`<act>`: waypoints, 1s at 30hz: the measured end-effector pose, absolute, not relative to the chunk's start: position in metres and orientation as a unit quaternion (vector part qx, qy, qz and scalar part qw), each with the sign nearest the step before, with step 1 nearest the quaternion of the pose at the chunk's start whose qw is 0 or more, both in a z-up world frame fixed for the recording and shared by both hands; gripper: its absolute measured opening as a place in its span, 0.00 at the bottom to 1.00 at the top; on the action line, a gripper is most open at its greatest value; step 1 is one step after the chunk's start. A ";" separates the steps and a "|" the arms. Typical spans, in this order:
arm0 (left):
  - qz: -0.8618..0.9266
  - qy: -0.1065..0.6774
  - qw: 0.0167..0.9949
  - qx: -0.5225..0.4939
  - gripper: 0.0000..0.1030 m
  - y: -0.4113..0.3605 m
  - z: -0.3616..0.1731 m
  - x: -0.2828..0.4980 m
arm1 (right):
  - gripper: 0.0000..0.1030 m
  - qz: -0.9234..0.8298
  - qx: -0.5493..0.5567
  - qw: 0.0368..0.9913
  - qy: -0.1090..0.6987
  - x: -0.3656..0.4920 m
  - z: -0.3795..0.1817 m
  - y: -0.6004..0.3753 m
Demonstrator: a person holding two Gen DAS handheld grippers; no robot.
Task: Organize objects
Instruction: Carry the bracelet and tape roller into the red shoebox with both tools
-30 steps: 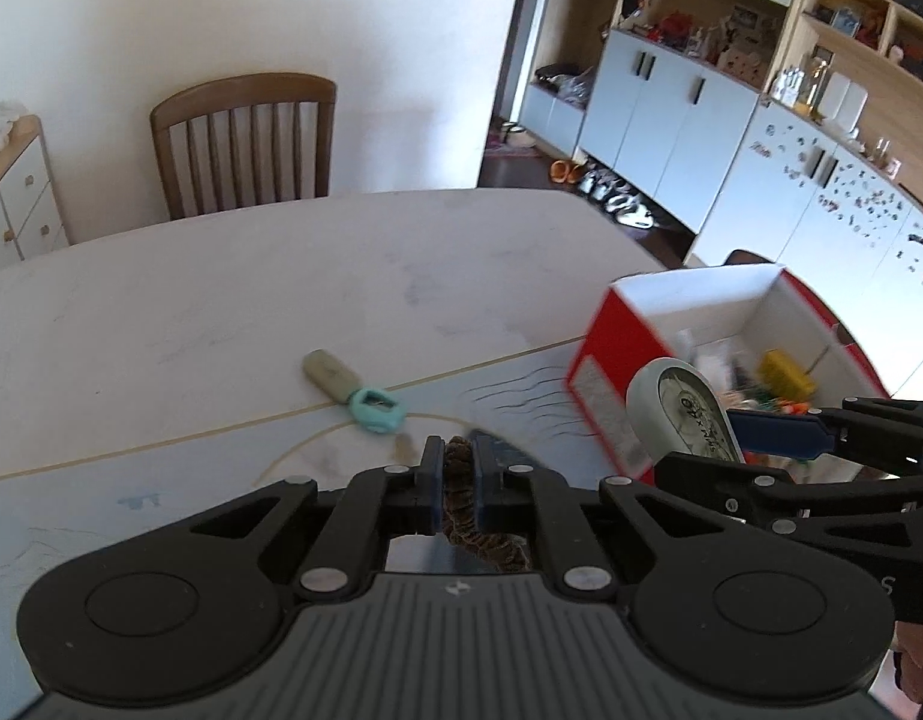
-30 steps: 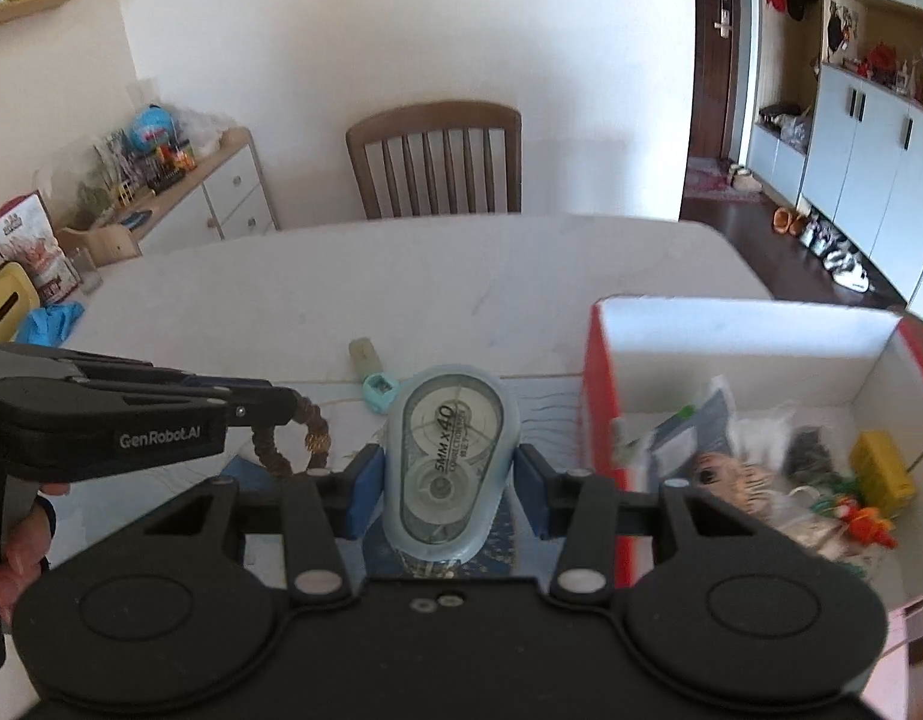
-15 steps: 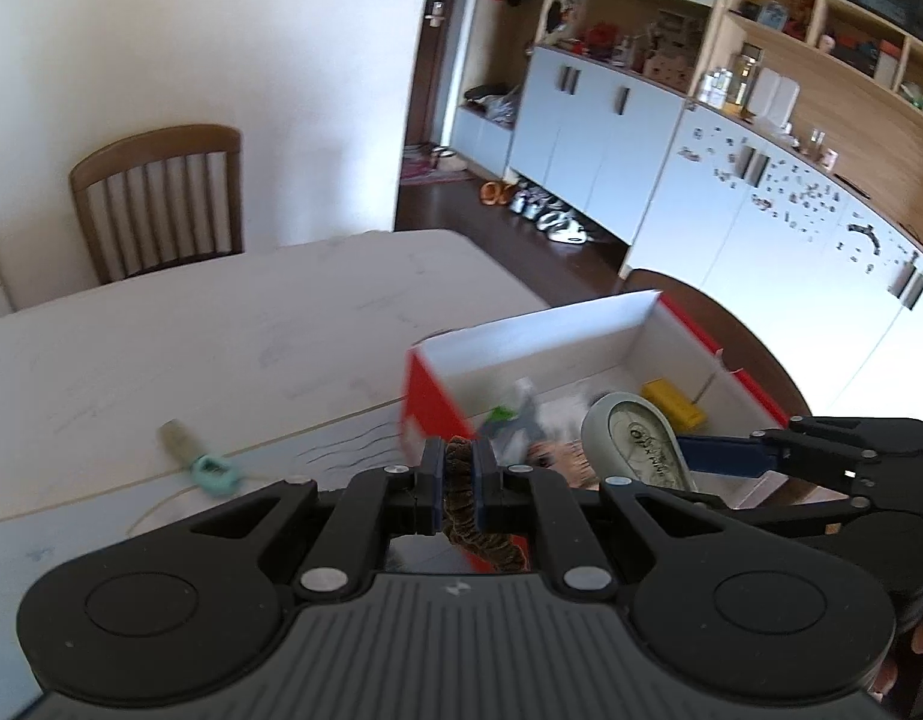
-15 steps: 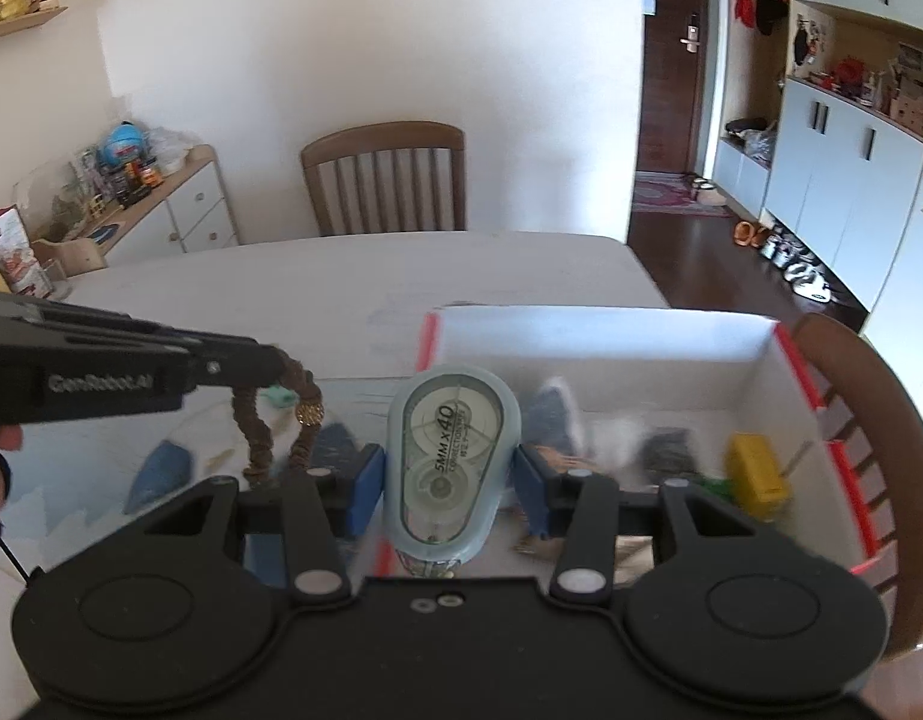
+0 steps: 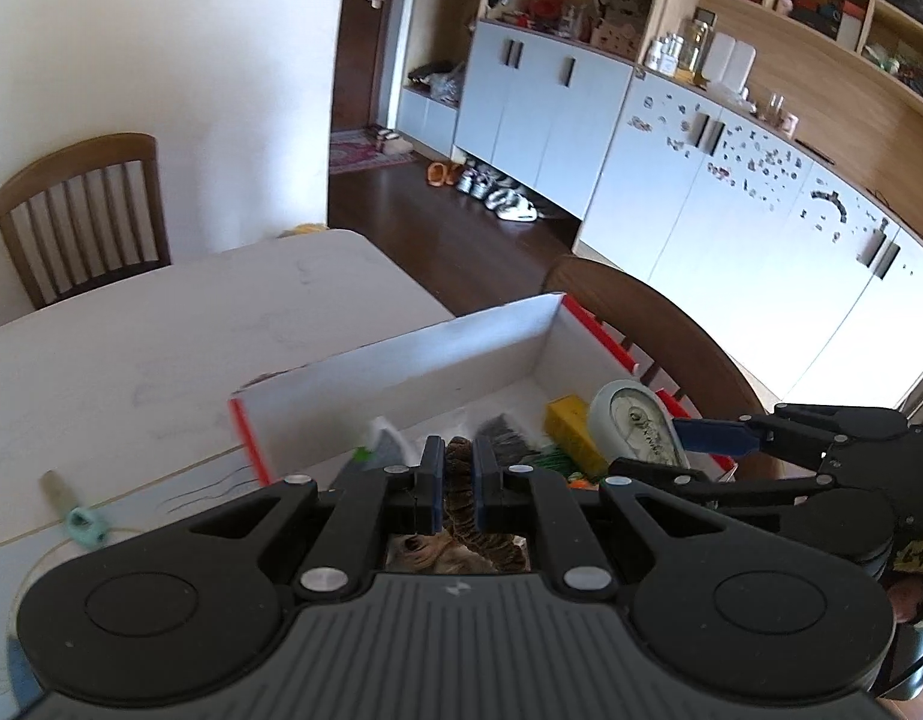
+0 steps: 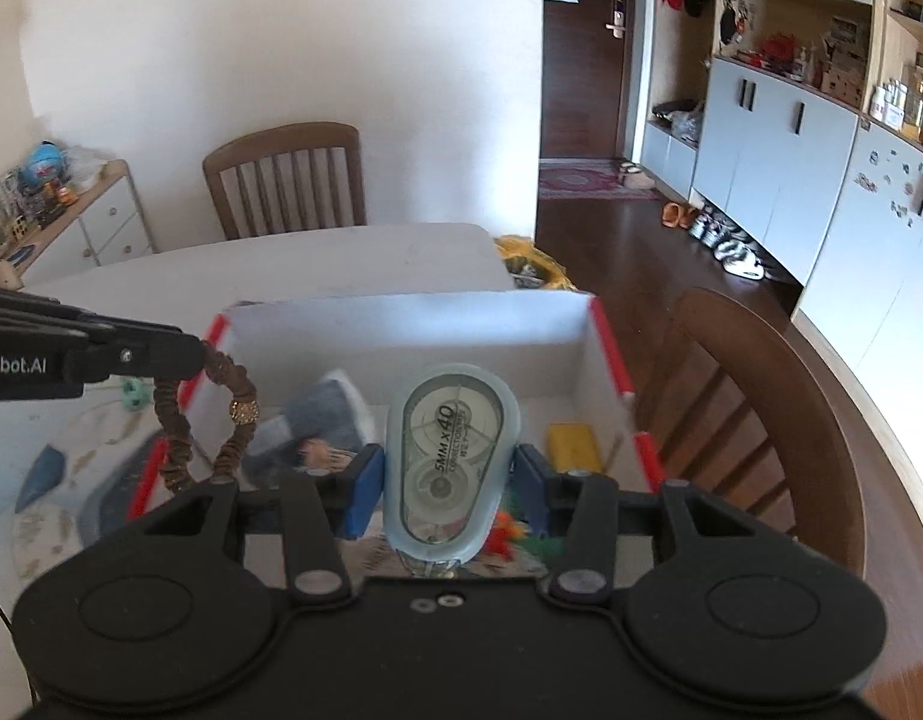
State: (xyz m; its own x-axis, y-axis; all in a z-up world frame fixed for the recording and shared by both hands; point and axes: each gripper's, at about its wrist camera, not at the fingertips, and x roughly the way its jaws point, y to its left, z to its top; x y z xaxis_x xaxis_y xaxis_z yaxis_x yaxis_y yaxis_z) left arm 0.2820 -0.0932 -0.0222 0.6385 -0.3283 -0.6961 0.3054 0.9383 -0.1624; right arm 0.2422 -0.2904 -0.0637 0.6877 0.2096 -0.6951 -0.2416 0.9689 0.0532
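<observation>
— What are my left tongs (image 5: 458, 483) gripping?

— A brown bracelet of rough, matt wooden-looking beads (image 6: 179, 426) with one glittering gold metal bead; my fingers are matt black plastic with blue pads.

— And the right tongs (image 6: 446, 471)?

— A glossy, see-through pale-blue plastic correction tape dispenser (image 6: 452, 462), smooth all over.

— Below them?

— A white cardboard box with red edges (image 5: 401, 369), matt paper inside, on a smooth pale tabletop with a faint sheen (image 5: 161, 330). The brown chair with slats (image 6: 287, 180) is polished wood.
</observation>
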 end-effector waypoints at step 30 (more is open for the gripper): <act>-0.152 0.460 0.875 -0.005 0.09 -0.150 -0.110 0.360 | 0.44 0.172 -0.088 0.879 0.436 0.285 -0.126 -0.297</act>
